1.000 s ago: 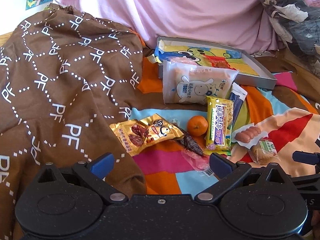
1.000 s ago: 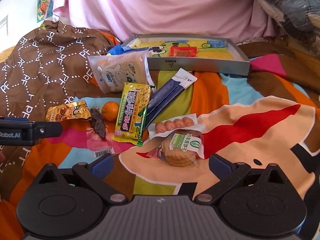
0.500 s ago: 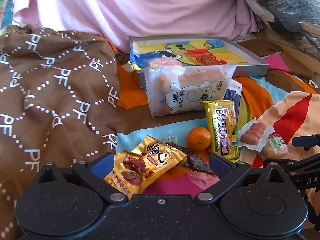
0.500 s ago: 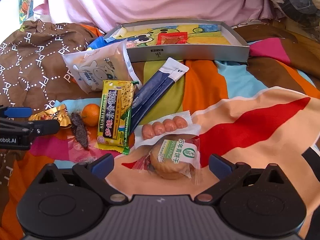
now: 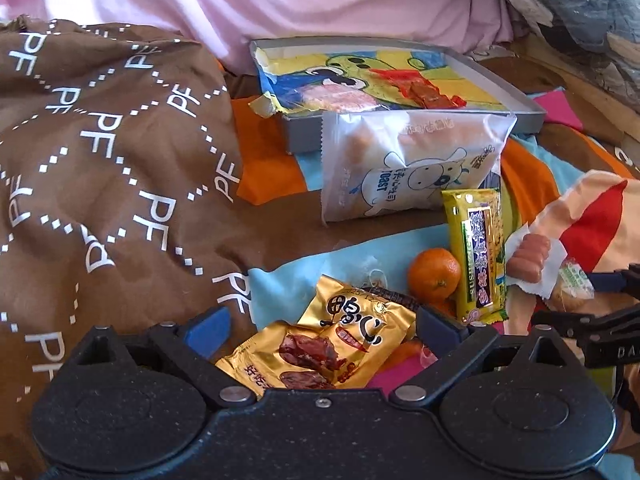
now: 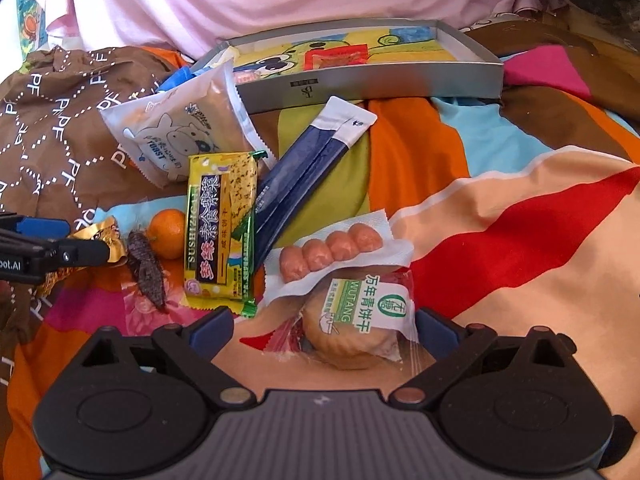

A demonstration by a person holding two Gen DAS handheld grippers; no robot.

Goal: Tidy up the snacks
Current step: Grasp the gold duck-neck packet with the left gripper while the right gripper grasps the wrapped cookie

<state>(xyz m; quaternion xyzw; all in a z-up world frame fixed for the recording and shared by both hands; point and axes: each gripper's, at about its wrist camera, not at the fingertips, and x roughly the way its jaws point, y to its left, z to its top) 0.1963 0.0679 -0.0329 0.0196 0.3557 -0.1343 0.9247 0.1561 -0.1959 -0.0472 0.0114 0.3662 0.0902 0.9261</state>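
Observation:
Snacks lie scattered on a colourful bedspread point(image 6: 520, 208). My left gripper point(image 5: 322, 324) is open, low over a gold snack packet point(image 5: 332, 344) that lies between its blue fingertips point(image 5: 208, 326). My right gripper point(image 6: 323, 327) is open too, its fingers on either side of a round biscuit packet point(image 6: 352, 320). A sausage pack point(image 6: 332, 252), a yellow cracker pack point(image 6: 220, 232), a dark blue stick pack point(image 6: 304, 176), a mandarin point(image 6: 168, 232) and a toast bag point(image 6: 180, 136) lie beyond. A grey tray point(image 6: 360, 88) at the back holds a red packet.
A brown patterned blanket point(image 5: 100, 160) is bunched up on the left. Pink cloth point(image 5: 320, 0) hangs behind the tray. A dark dried snack in a clear wrapper point(image 6: 146, 268) lies beside the mandarin. The toast bag point(image 5: 408, 168) leans against the tray's front wall.
Both grippers have moved forward and down toward the snacks. The gold packet now sits between the left fingers and the biscuit packet between the right fingers. Both stay open.

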